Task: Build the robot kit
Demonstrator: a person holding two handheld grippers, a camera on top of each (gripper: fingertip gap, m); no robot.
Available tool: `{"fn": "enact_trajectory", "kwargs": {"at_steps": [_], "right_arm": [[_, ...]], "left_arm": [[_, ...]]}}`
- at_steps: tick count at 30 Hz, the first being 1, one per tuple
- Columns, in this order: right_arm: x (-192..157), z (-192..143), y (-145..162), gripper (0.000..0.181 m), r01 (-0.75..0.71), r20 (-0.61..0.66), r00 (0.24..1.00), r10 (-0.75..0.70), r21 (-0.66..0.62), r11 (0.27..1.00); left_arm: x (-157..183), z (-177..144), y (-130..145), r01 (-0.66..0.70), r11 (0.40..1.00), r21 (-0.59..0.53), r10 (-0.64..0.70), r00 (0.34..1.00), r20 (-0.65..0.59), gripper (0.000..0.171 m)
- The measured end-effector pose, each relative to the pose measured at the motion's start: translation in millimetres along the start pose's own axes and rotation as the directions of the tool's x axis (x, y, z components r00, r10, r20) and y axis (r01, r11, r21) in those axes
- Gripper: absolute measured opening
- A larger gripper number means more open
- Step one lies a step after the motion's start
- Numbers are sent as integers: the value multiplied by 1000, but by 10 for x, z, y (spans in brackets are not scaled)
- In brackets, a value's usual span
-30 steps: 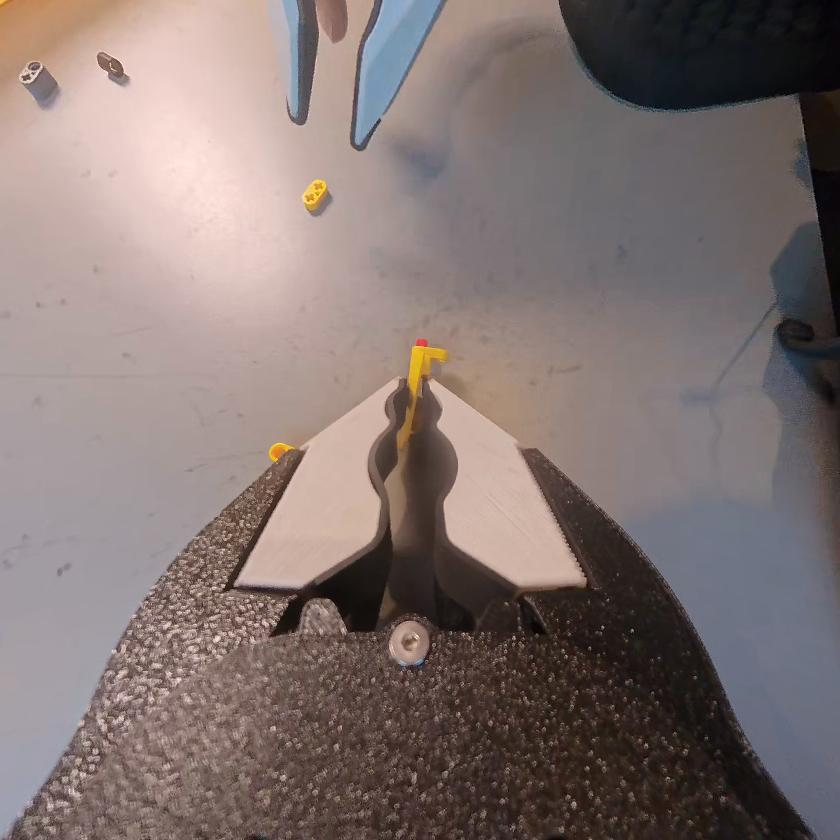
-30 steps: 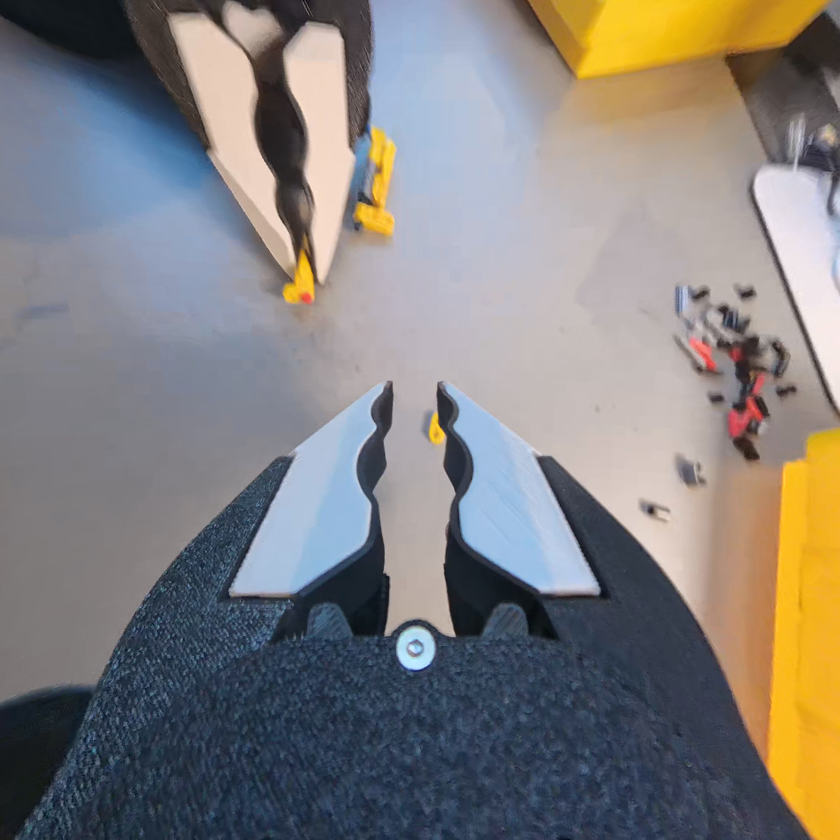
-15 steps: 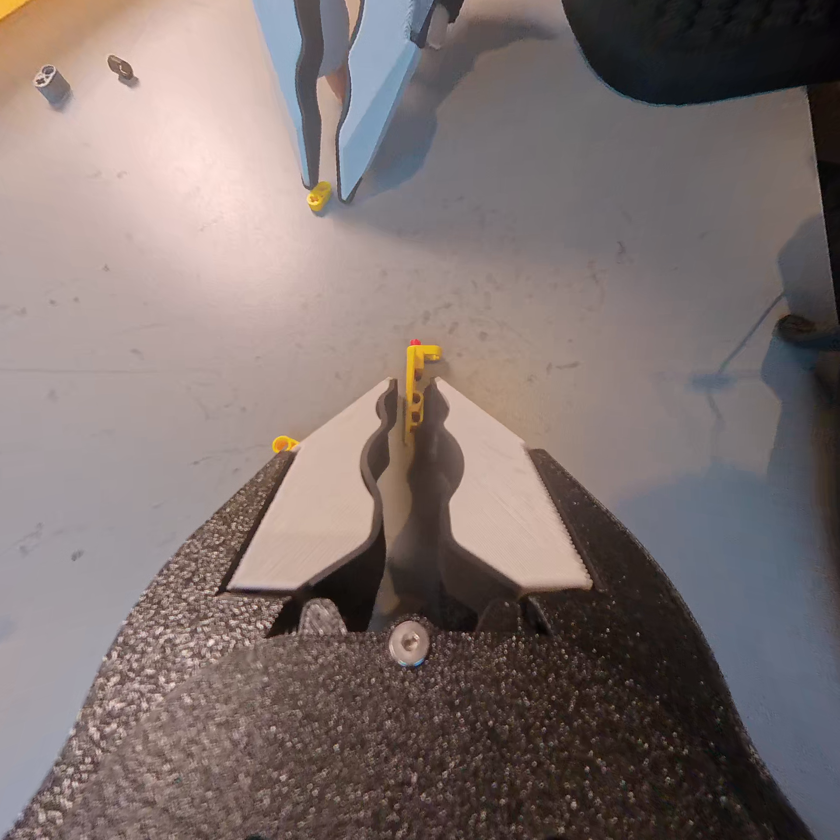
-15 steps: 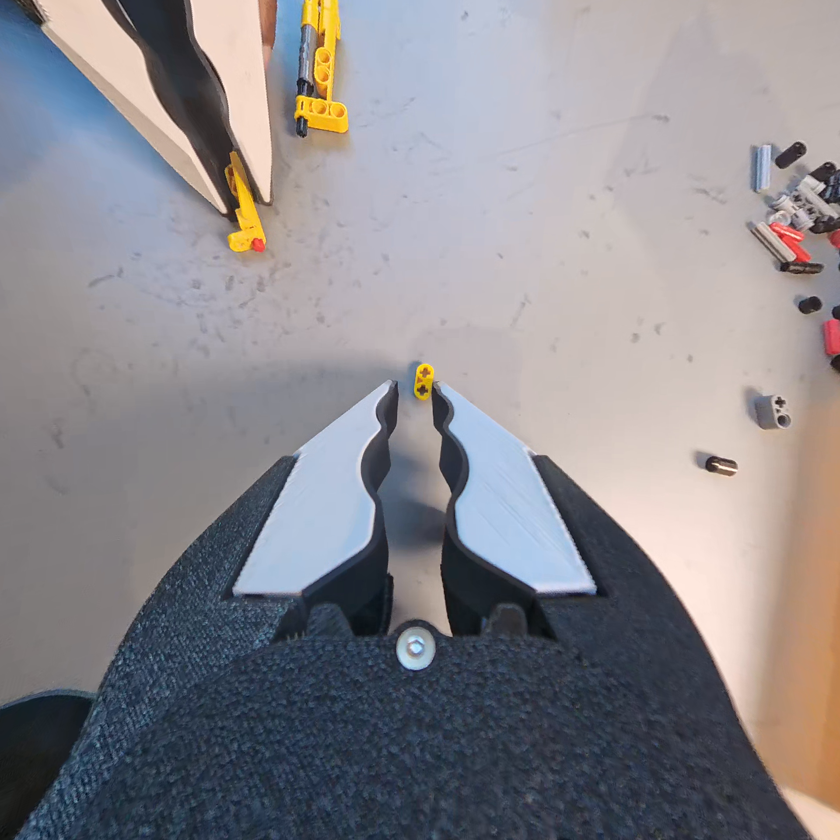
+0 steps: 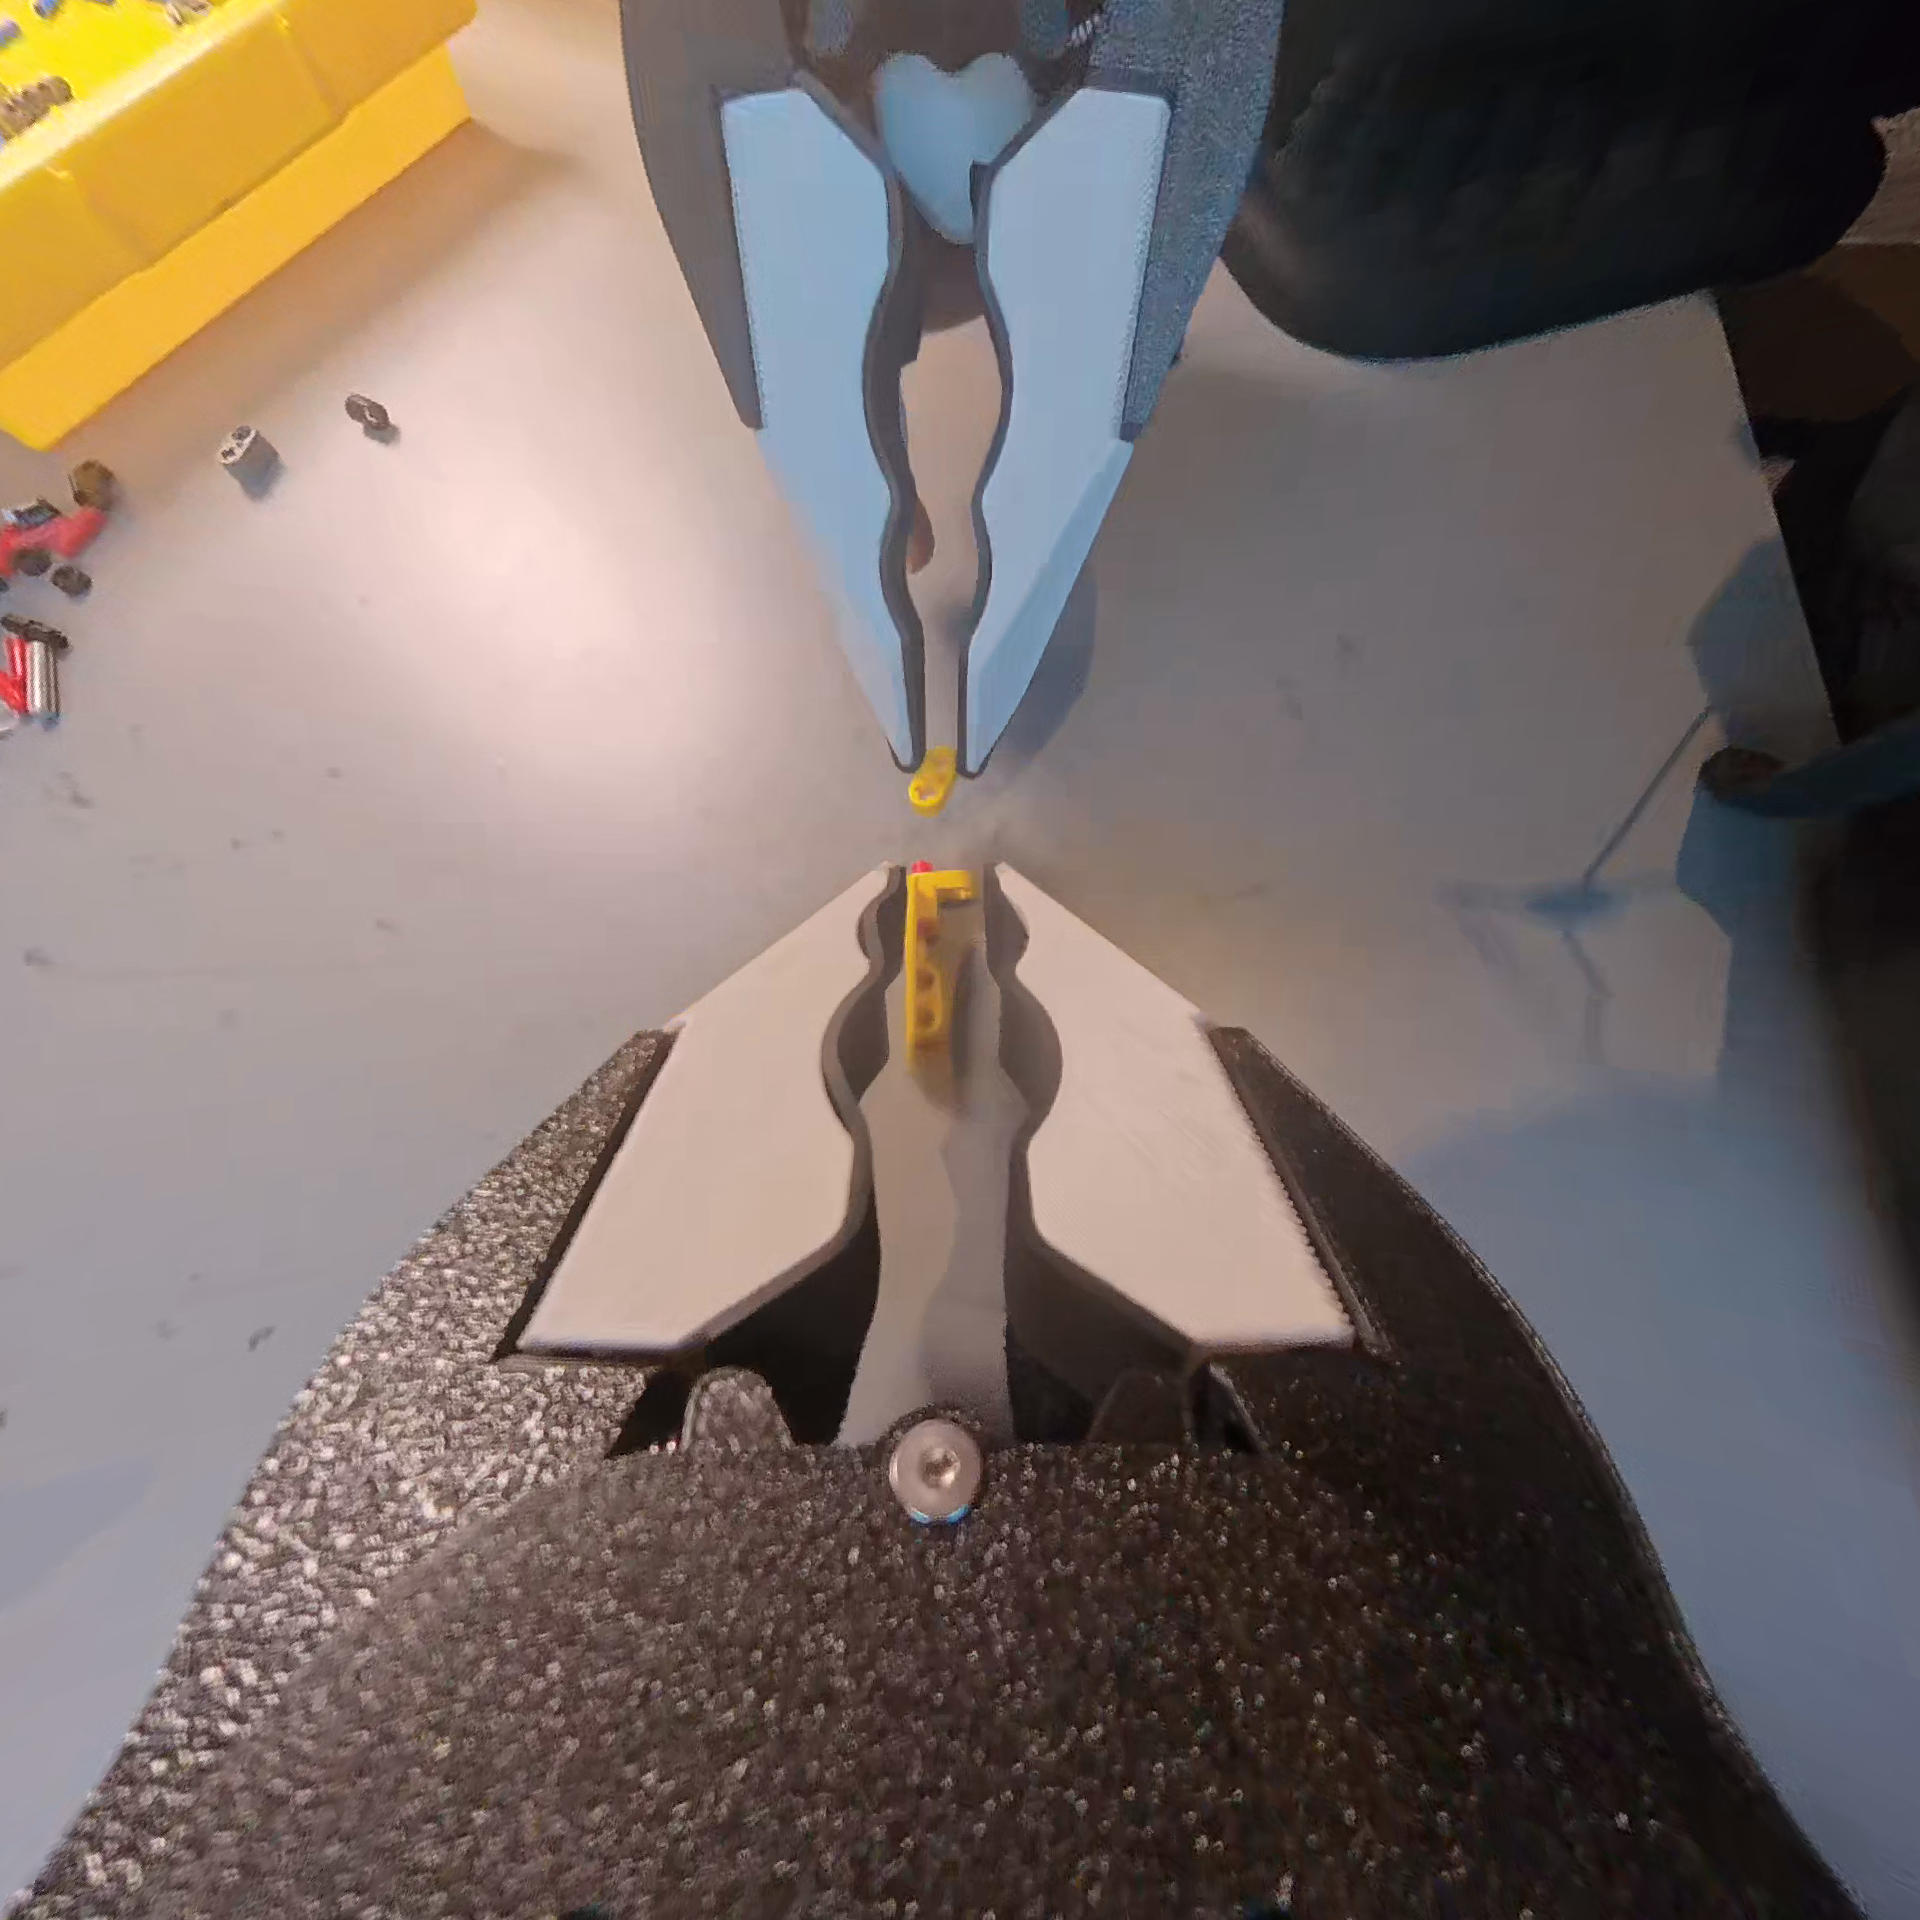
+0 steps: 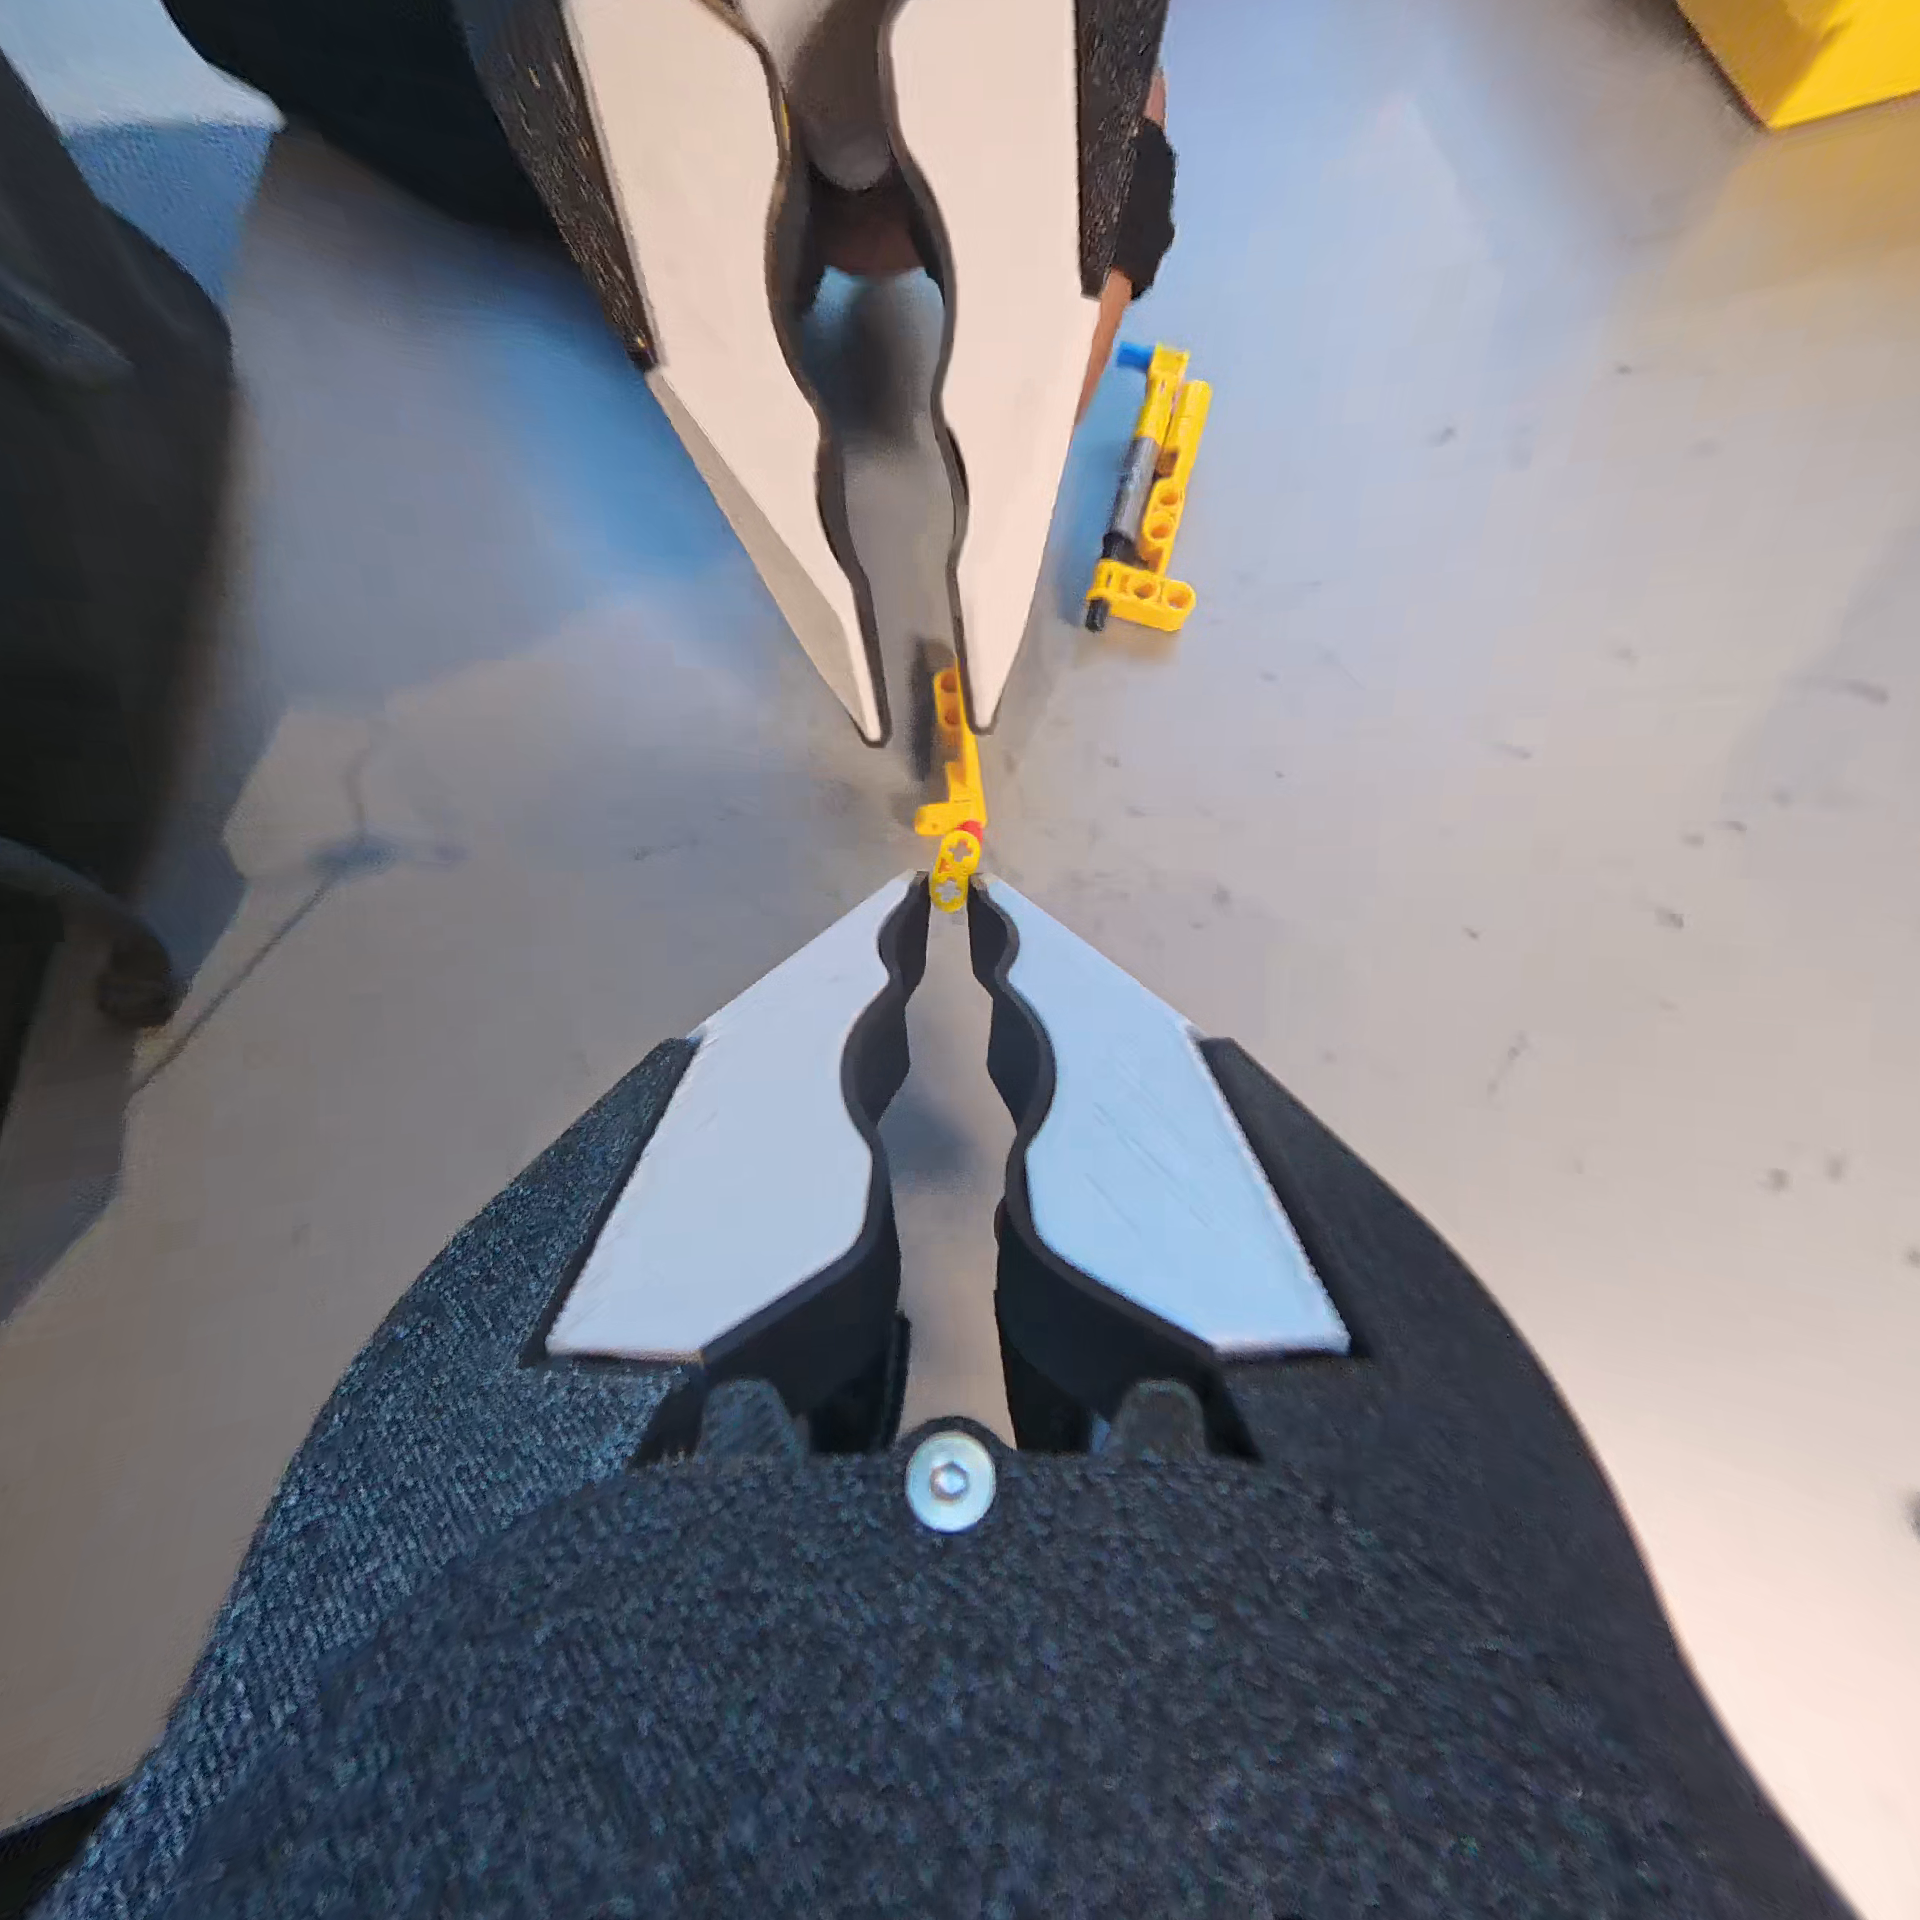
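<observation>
Yellow L-shaped beam with red pin at its bent end: lying between fingers of left gripper, fingers narrow but gapped, grip not certain. Small yellow two-hole link pinched between tips of right gripper, fingers narrow, tip to tip with the beam. Yellow beam assembly flat on grey tabletop, beside left gripper. Loose red and black parts by tabletop's edge, near yellow bin.

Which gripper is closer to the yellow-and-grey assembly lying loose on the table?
Left. The left gripper sits just beside the yellow-and-grey assembly, holding an L-shaped yellow beam. The right gripper is farther back.
</observation>
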State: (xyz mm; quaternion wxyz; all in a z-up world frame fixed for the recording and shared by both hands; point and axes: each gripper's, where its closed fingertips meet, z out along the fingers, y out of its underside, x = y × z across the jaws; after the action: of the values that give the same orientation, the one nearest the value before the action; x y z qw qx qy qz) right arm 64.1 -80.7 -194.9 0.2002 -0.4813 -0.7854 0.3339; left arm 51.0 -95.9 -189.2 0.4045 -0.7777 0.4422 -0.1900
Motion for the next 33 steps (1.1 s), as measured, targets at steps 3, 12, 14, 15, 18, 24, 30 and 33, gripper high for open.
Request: {"fn": "enact_trajectory", "kwargs": {"at_steps": [3,12,14,15,18,24,30,33], "right_arm": [[7,63,108,7,39,-32,999,-41,-79,996],[67,63,124,19,75,-78,993,-83,-106,992],[60,10,15,20,95,-93,991,-100,-59,994],[38,-6,-50,20,106,-98,989,-110,-40,994],[-28,15,-224,20,214,-146,966,-214,-15,977],[55,166,-258,18,499,-301,787,-538,-201,843],[66,17,-382,12,353,-275,905,-325,57,934],[46,-211,-536,12,108,-110,991,-74,341,934]], "left_arm": [[-29,23,121,6,998,-65,-5,1000,8,16],[-67,8,309,58,983,-174,-57,998,11,6],[-67,9,301,87,980,-178,-87,996,11,6],[-63,7,288,106,979,-173,-107,994,7,6],[-42,-6,211,224,964,-141,-230,973,-25,6],[-29,-65,40,419,906,-64,-423,901,-100,7],[-50,-243,-251,400,909,118,-373,907,-197,18],[-103,-393,-465,262,929,261,-232,963,-139,21]]}}
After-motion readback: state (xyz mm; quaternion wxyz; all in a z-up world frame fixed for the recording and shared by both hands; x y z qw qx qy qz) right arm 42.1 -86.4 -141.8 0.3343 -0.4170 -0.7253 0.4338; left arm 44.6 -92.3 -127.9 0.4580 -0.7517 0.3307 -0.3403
